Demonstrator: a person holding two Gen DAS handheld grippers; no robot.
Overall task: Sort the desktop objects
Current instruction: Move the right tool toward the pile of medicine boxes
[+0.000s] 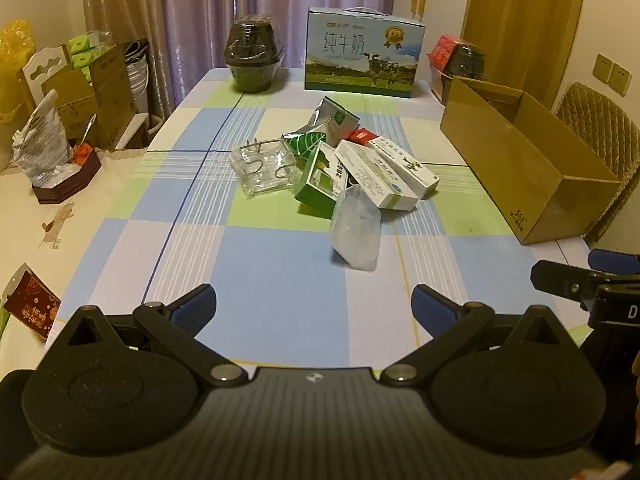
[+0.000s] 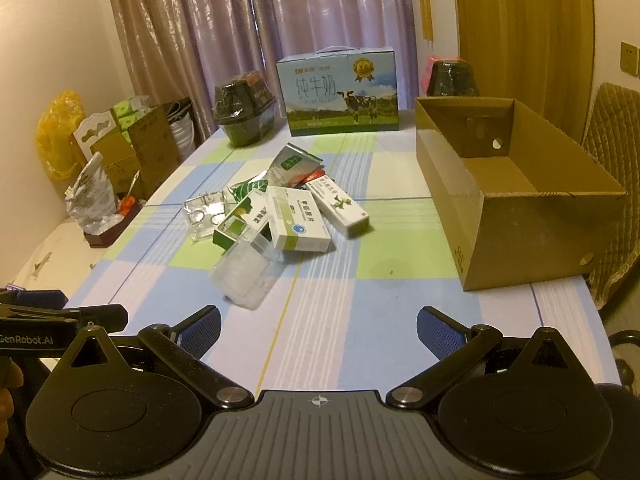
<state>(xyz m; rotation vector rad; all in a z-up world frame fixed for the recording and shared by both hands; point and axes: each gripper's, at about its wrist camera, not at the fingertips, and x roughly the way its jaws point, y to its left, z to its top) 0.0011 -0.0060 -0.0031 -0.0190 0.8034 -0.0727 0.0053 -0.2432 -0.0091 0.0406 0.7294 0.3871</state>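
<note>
A heap of small items lies mid-table: white medicine boxes (image 1: 384, 176) (image 2: 298, 224), a green box (image 1: 322, 178) (image 2: 240, 220), a clear plastic case (image 1: 354, 228) (image 2: 244, 270) nearest me, a clear tray with wire hooks (image 1: 262, 166) (image 2: 204, 214), foil packets (image 1: 334, 118) (image 2: 292, 162) and a small red box (image 1: 362, 136). An open brown cardboard box (image 1: 516, 164) (image 2: 516, 204) stands at the right, nothing showing inside it. My left gripper (image 1: 314, 306) and right gripper (image 2: 318, 330) both hover open over the near table edge, short of the heap, holding nothing.
At the far end of the checked tablecloth (image 1: 280, 280) (image 2: 340, 312) stand a milk carton (image 1: 362, 54) (image 2: 342, 92) and two dark wrapped pots (image 1: 252, 56) (image 2: 452, 78). Boxes and bags (image 1: 80, 80) crowd the left side. A padded chair (image 2: 616, 184) stands at the right.
</note>
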